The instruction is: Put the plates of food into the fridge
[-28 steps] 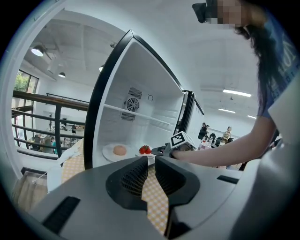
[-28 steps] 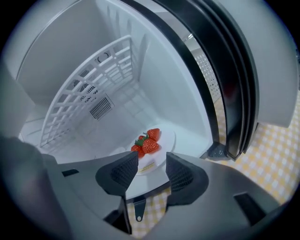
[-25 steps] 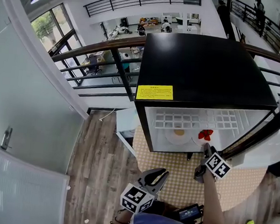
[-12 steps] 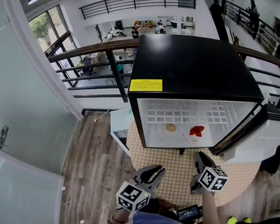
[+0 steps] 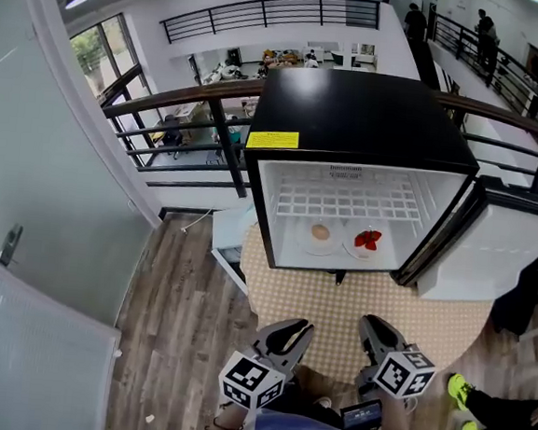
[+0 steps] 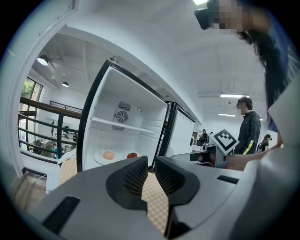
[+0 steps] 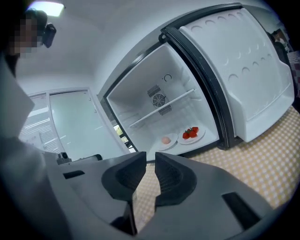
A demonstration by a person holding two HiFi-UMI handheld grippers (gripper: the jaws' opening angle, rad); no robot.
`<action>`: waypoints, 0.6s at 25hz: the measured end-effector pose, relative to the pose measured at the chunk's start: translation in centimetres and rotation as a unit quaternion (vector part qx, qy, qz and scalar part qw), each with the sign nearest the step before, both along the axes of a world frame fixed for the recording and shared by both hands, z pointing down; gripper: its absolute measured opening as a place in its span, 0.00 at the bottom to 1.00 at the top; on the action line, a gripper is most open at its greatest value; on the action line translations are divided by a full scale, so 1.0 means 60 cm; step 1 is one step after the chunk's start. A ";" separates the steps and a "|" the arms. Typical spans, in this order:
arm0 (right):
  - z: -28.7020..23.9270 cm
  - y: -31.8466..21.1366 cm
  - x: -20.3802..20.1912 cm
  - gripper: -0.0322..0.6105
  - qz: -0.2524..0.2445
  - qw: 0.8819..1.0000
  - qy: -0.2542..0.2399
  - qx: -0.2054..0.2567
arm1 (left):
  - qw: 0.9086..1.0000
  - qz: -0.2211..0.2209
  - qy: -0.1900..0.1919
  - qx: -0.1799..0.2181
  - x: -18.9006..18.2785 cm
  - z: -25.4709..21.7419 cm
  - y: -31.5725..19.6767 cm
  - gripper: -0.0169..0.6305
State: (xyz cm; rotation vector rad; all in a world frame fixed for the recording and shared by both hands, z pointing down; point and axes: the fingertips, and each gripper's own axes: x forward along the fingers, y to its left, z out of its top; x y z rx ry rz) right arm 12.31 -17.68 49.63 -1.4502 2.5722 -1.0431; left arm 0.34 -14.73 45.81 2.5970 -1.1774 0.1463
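Black fridge (image 5: 371, 115), door (image 5: 490, 252) swung wide: what has just changed? (Student)

The right tongs (image 5: 377, 333) have just been closing. Their jaws stand a slim gap apart with nothing between them. The strawberry plate (image 5: 368, 241) lies on the fridge floor toward the hinge edge, just beside the second plate (image 5: 320, 234), which bears a pale round food. (Legend)

What does that mean for the task? (Student)

Judged from this, both plates are inside, and shutting the door looks like the step that remains. (Legend)

And compared with a second earlier? (Student)

Then the right tongs reached to the fridge mouth, just beside the strawberry plate. Now they hang back over the near edge of the checked counter (image 5: 355, 306). The left tongs (image 5: 287, 333), likewise nearly together and empty, sit beside them and have shifted far less. (Legend)
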 end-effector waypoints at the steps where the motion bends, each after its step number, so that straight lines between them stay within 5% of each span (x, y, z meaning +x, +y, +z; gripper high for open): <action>1: 0.000 0.014 -0.001 0.16 -0.007 1.000 -0.003 0.002 | 1.000 -0.004 0.000 -0.001 0.002 0.002 0.015 0.10; 15: -0.002 0.168 -0.062 0.13 -0.086 0.996 -0.020 -0.006 | 0.997 -0.069 -0.012 -0.029 -0.038 0.031 0.198 0.10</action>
